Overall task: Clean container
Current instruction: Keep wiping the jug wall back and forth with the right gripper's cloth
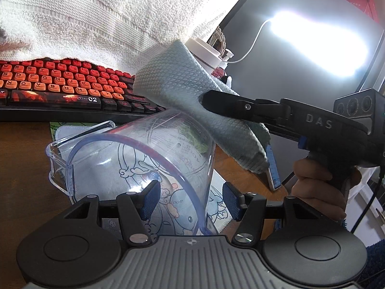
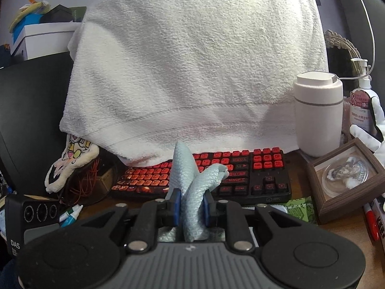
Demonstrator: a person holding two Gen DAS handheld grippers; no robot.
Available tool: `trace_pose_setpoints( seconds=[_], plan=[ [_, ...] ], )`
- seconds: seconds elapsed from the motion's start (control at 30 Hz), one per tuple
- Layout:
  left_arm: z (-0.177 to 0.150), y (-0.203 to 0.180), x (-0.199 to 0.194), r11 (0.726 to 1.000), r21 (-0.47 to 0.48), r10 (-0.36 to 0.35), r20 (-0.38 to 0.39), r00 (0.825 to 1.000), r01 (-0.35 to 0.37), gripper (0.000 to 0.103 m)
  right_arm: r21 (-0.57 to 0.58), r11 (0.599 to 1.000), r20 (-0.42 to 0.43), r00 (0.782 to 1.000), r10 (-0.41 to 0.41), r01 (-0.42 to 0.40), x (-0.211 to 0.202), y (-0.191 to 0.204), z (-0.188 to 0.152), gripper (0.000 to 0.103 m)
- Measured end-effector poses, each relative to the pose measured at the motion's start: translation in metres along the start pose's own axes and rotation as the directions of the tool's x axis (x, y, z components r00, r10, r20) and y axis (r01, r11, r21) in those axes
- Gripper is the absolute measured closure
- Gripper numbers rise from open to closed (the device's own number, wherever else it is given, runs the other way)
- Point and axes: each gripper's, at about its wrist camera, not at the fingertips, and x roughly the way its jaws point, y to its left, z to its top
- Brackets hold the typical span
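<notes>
Clear plastic container (image 1: 134,159) tilted between the left tongs (image 1: 191,198) — pads apart around its rim; right tongs (image 2: 191,208) clamp a grey cloth (image 2: 192,187) against its far side — cleanliness unclear.

1. Left hand-held gripper (image 1: 191,198): black linkage arms showing silver screw heads, blue ribbed fingers (image 1: 151,200), grey ridged base flanked by two round black discs.
2. Right hand-held gripper (image 2: 191,208): same black-and-grey build, blue fingers (image 2: 176,207); side body reading "DAS", pistol grip.
3. Hand (image 1: 317,190): wearing no glove.
</notes>
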Motion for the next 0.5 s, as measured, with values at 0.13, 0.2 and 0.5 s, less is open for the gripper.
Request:
trace_pose_setpoints(
  seconds=[0.13, 0.2, 0.5],
  plan=[
    [-0.001, 0.001, -0.002, 1.0, -0.001, -0.001, 0.001, 1.0, 0.001, 0.047, -0.009, 0.998, -0.012, 0.998, 0.062, -0.062, 0.0, 0.012, -0.002, 0.086],
    [-0.002, 0.001, -0.002, 1.0, -0.001, -0.001, 0.0, 1.0, 0.001, 0.047, -0.021, 0.993, -0.027, 0.993, 0.112, -0.112, 0.002, 0.021, -0.003, 0.086],
    [-0.002, 0.0, -0.003, 1.0, 0.0, -0.001, 0.0, 1.0, 0.001, 0.047, -0.059, 0.979, -0.055, 0.98, 0.192, -0.196, 0.004, 0.044, -0.007, 0.086]
  ],
)
